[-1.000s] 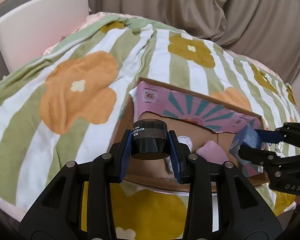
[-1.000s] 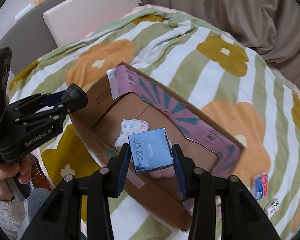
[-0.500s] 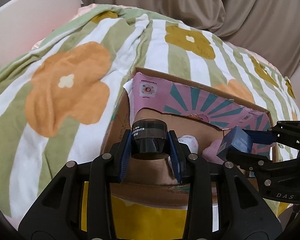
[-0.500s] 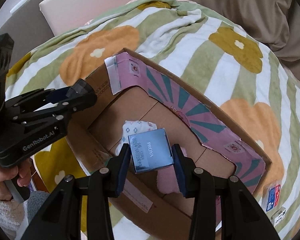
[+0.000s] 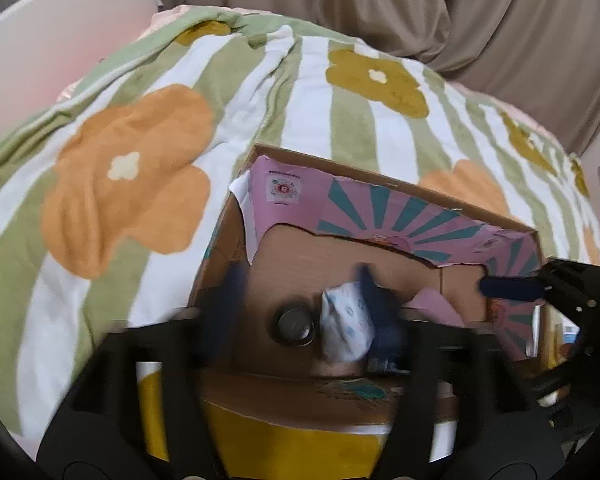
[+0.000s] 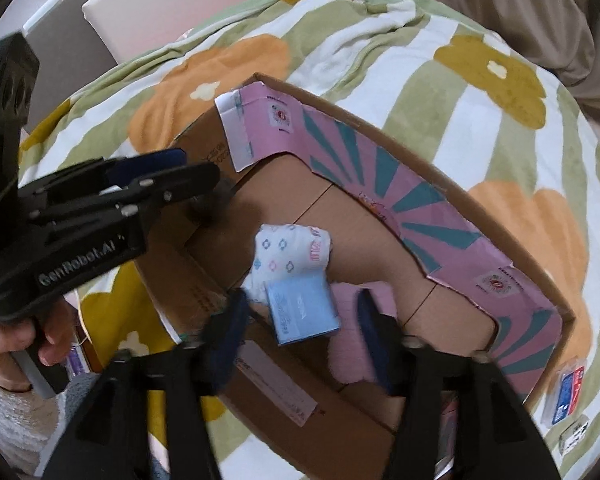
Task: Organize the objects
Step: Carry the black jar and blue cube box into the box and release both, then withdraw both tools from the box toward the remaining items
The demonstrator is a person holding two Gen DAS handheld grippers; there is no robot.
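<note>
An open cardboard box with a pink and teal inner flap lies on the flowered blanket; it also shows in the right wrist view. My left gripper is open over the box, blurred, and the dark round jar lies below it on the box floor. My right gripper is open, and the blue carton sits loose between its fingers, inside the box. A white patterned packet and a pink cloth lie on the box floor.
The green, white and orange flowered blanket covers the bed around the box. Small packets lie on the blanket at the right of the box. A white headboard and beige curtain stand behind.
Both grippers opened. The jar dropped from my left gripper into the box, and the blue carton left my right gripper's grip and sank into the box.
</note>
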